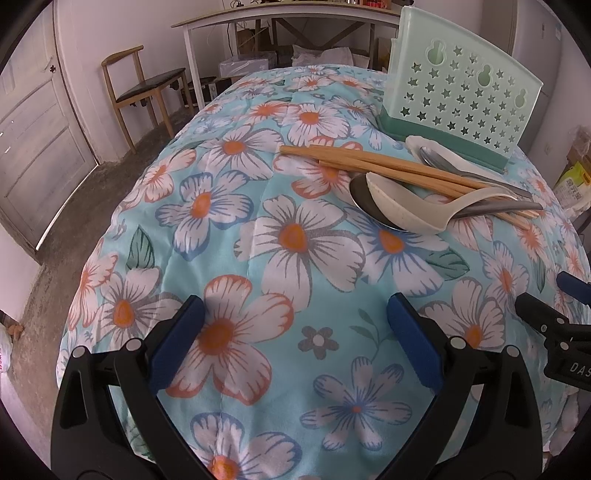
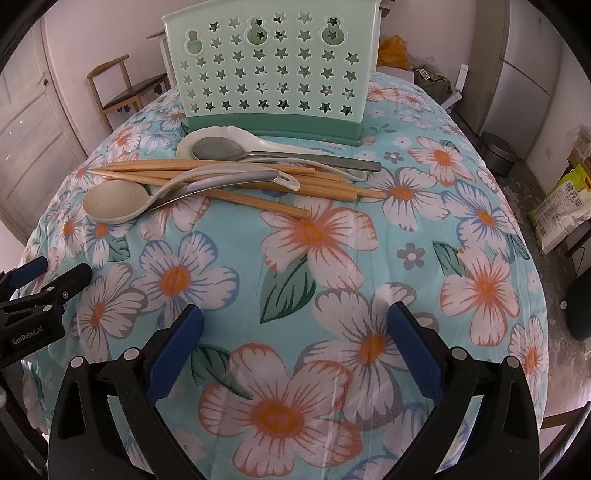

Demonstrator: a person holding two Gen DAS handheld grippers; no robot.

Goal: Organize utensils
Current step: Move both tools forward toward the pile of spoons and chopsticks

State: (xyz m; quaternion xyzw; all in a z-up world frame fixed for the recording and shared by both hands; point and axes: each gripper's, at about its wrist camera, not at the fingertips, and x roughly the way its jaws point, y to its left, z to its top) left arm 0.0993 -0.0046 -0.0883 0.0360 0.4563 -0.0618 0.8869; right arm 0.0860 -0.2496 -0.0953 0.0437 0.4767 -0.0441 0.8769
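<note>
A pile of utensils lies on the floral tablecloth point(image 2: 314, 258) in front of a mint-green holder point(image 2: 273, 70) with star holes. The pile has wooden chopsticks point(image 2: 240, 184), a beige ceramic spoon point(image 2: 114, 205) on a metal spoon point(image 2: 229, 181), and a white ceramic spoon point(image 2: 221, 134) holding a metal spoon point(image 2: 218, 149). In the left wrist view the holder point(image 1: 461, 96), chopsticks point(image 1: 369, 162) and beige spoon point(image 1: 402, 206) lie far right. My left gripper point(image 1: 295, 325) and right gripper point(image 2: 295, 325) are open, empty, near the table's front.
A wooden chair point(image 1: 144, 88) stands at the far left by a white door point(image 1: 33, 147). A white desk point(image 1: 280, 18) is behind the table. A fridge point(image 2: 524, 74), a dark pot point(image 2: 498, 151) and a rice bag point(image 2: 561, 206) are at the right on the floor.
</note>
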